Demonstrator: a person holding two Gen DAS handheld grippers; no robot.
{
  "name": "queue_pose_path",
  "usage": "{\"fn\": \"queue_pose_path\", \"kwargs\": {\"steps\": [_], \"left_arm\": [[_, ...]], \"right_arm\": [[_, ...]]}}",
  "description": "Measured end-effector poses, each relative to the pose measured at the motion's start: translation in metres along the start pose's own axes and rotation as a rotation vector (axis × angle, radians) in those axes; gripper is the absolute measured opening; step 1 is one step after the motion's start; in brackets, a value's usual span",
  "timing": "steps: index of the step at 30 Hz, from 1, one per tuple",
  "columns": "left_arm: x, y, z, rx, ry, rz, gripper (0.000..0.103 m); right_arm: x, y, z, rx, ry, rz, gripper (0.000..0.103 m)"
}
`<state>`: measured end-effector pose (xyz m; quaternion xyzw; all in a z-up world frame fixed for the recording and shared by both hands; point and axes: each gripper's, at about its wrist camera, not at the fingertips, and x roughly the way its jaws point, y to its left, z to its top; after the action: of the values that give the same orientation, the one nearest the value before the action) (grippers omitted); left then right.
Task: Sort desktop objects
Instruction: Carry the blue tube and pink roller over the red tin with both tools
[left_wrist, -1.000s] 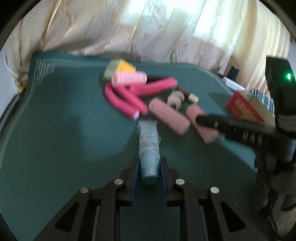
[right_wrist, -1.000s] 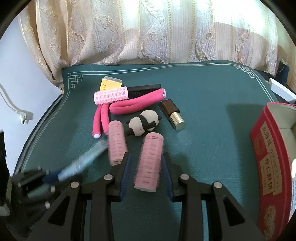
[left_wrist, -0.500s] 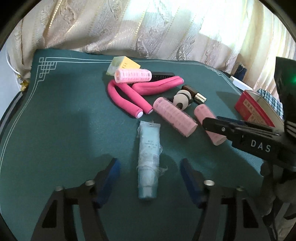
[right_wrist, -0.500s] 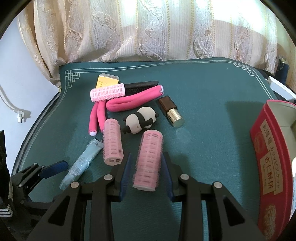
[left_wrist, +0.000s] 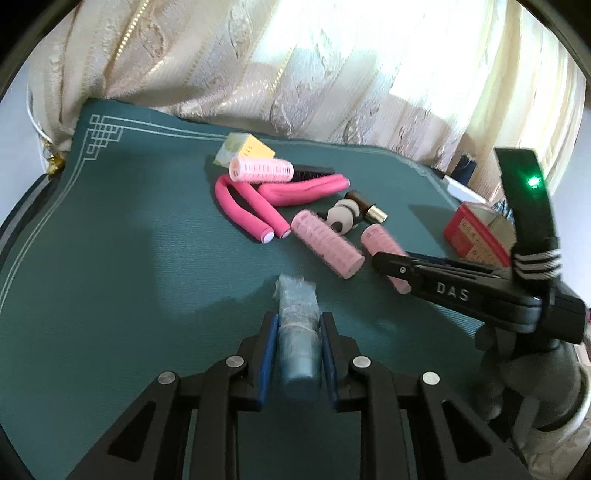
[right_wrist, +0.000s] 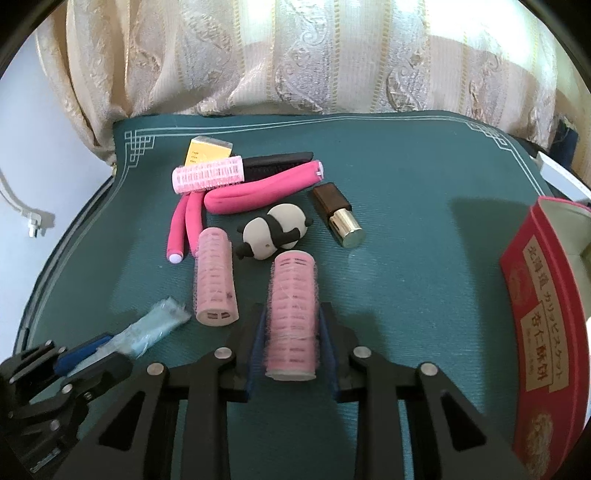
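My left gripper (left_wrist: 298, 325) is shut on a light blue tube (left_wrist: 298, 332); the tube also shows in the right wrist view (right_wrist: 151, 328). My right gripper (right_wrist: 293, 317) is shut on a pink hair roller (right_wrist: 293, 314), also seen from the side in the left wrist view (left_wrist: 384, 247). A second pink roller (right_wrist: 215, 275) lies just left of it. Behind lie a panda toy (right_wrist: 275, 236), a brown and gold lipstick (right_wrist: 336, 216), bent pink foam rods (right_wrist: 258, 188), a lighter pink roller (right_wrist: 208, 173), a black comb (right_wrist: 277, 162) and a yellow box (right_wrist: 208, 149).
Everything sits on a dark green mat (right_wrist: 406, 184) with a pale patterned border. A red biscuit box (right_wrist: 546, 295) stands open at the right edge. A curtain (right_wrist: 295, 55) hangs behind the table. A white plug (right_wrist: 35, 221) hangs at the left.
My left gripper opened with the tube lying on the mat half a second ago, then closed on it again. My right gripper has kept its hold on the roller.
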<state>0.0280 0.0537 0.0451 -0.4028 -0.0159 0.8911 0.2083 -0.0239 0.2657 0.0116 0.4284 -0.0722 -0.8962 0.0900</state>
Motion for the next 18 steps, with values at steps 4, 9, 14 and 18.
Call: {"fn": "queue_pose_path", "kwargs": {"steps": [4,9,14,18], "left_arm": [[-0.021,-0.003,0.003,0.003,-0.046,0.003,0.023],[-0.036,-0.008,0.005,0.014,-0.078,0.010,0.023],[-0.029,-0.007,-0.002,-0.005,-0.036,0.012,0.023],[-0.018,-0.005,-0.014,-0.024,0.006,0.056,0.053]], "right_arm": [[-0.015,-0.007,0.004,0.046,-0.067,0.026,0.030],[-0.025,-0.010,0.007,0.063,-0.107,0.035,0.030],[-0.025,-0.010,0.006,0.071,-0.104,0.040,0.030],[-0.024,-0.011,0.005,0.071,-0.096,0.044,0.030]]}}
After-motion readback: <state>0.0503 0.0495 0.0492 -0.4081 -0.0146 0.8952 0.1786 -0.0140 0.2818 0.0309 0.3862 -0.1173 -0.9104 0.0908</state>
